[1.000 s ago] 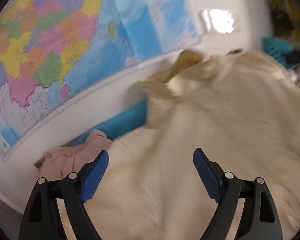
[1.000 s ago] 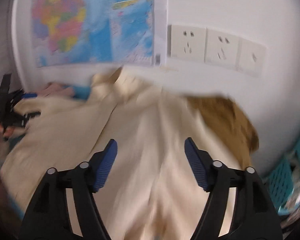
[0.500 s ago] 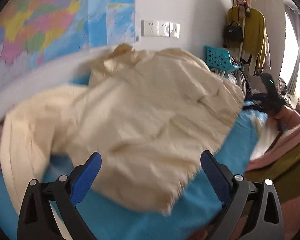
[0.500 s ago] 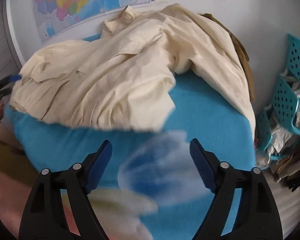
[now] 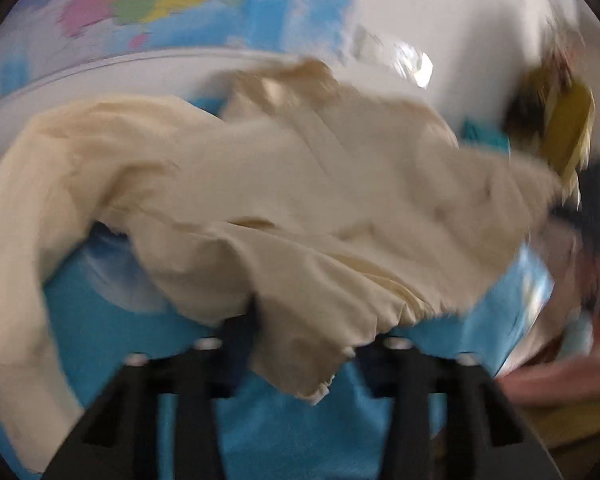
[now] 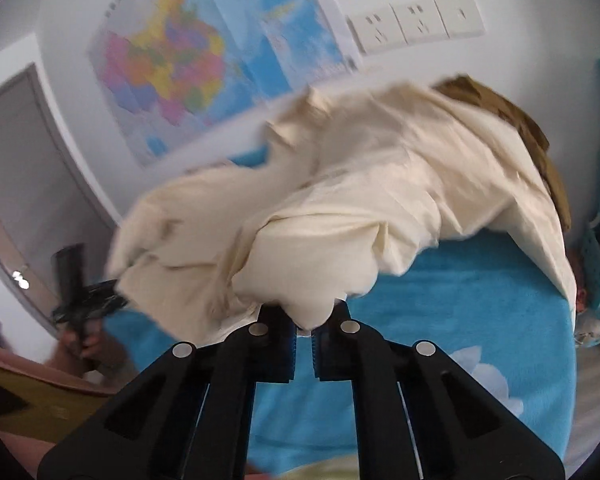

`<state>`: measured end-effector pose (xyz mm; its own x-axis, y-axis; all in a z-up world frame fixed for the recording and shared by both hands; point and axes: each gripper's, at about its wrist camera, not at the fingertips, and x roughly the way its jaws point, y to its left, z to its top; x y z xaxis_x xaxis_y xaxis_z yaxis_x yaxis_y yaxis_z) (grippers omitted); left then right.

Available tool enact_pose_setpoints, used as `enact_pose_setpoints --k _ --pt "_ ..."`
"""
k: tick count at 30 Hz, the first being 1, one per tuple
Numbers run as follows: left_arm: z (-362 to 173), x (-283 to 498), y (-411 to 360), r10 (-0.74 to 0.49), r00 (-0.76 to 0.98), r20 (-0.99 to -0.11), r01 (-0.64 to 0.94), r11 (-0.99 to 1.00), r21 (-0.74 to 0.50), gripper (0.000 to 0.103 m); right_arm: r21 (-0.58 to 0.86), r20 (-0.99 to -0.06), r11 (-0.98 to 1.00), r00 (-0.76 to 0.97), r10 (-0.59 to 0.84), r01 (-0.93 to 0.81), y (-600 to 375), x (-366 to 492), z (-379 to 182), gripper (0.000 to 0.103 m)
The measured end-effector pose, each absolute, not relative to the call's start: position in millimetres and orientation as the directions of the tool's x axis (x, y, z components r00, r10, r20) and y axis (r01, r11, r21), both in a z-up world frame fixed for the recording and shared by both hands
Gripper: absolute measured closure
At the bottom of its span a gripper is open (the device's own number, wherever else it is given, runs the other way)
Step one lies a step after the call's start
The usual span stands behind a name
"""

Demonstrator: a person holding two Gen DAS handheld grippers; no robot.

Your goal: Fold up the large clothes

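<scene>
— How many big clothes were seen?

— One cream shirt [image 6: 364, 184] was spread over the blue blanket [image 6: 472, 304], and one brown garment [image 6: 512, 120] was tucked behind it by the wall.

— How were the two grippers seen?

— The right hand-held gripper [image 6: 304, 330] was pinched together on the shirt's edge. The left hand-held gripper [image 5: 300, 344] was being closed, with the shirt's hem draped between its jaws.

— What else was counted?

— One map [image 6: 204, 60] and three sockets [image 6: 416, 24] were seen.
</scene>
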<state>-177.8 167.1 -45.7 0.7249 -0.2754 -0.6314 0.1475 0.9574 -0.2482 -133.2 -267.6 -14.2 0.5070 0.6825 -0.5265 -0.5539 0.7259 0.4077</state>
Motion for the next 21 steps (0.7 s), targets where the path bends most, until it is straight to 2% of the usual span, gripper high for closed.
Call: enact_pose_setpoints --k 1,4,6,8,10,12,13,14,15,17,18,19,21 --pt "-31 -179 179 -0.234 0.759 -0.608 0.092 0.962 -0.256 0.093 0.426 -0.51 0.71 0.5 0.7 -0.561 -268 -140 -3 0.097" --pt "-6 -181 211 -0.25 0.776 -0.579 0.034 0.934 -0.357 0.095 0.455 -0.457 0.662 0.482 0.747 -0.595 -273 -162 23 0.098" --pt "-3 -185 224 -0.234 0.774 -0.588 0.006 0.932 -0.363 0.095 0.493 -0.458 0.636 0.445 0.77 -0.593 -276 -167 23 0.098" --pt "-11 -183 224 -0.189 0.745 -0.64 -0.035 0.947 -0.321 0.095 0.518 -0.509 0.654 0.416 0.754 -0.552 -282 -168 5 0.098" --pt "-35 -175 220 -0.183 0.682 -0.708 -0.065 0.949 -0.308 0.095 0.535 -0.598 0.696 0.368 0.712 -0.479 -285 -167 -28 0.098" --pt "-52 -171 206 -0.161 0.656 -0.737 -0.044 0.967 -0.251 0.09 0.48 -0.691 0.762 0.348 0.633 -0.434 -282 -167 -52 0.096" --pt "-56 -172 198 -0.147 0.657 -0.739 -0.031 0.975 -0.221 0.089 0.416 -0.75 0.802 0.337 0.569 -0.428 -277 -169 -64 0.087" --pt "-61 -174 190 -0.129 0.658 -0.742 -0.016 0.983 -0.184 0.088 0.3 -0.814 0.853 0.351 0.463 -0.428 -270 -172 -72 0.063" --pt "-64 -174 182 -0.087 0.665 -0.742 -0.01 0.992 -0.125 0.085 0.236 -0.83 0.871 0.377 0.411 -0.43 -265 -175 -72 0.055" --pt "-68 -175 176 -0.039 0.68 -0.732 -0.015 0.998 -0.067 0.068 0.174 -0.811 0.859 0.425 0.402 -0.482 -261 -184 -55 0.037" --pt "-70 -174 177 -0.049 0.682 -0.73 -0.008 0.997 -0.073 0.055 0.149 -0.804 0.854 0.442 0.399 -0.499 -260 -187 -46 0.032" --pt "-71 -176 178 -0.055 0.682 -0.729 -0.008 0.996 -0.084 0.054 0.086 -0.794 0.849 0.479 0.374 -0.521 -259 -193 -32 0.028" --pt "-73 -183 179 -0.067 0.682 -0.729 -0.003 0.996 -0.094 0.055 -0.009 -0.783 0.833 0.522 0.338 -0.554 -253 -201 -15 0.028"
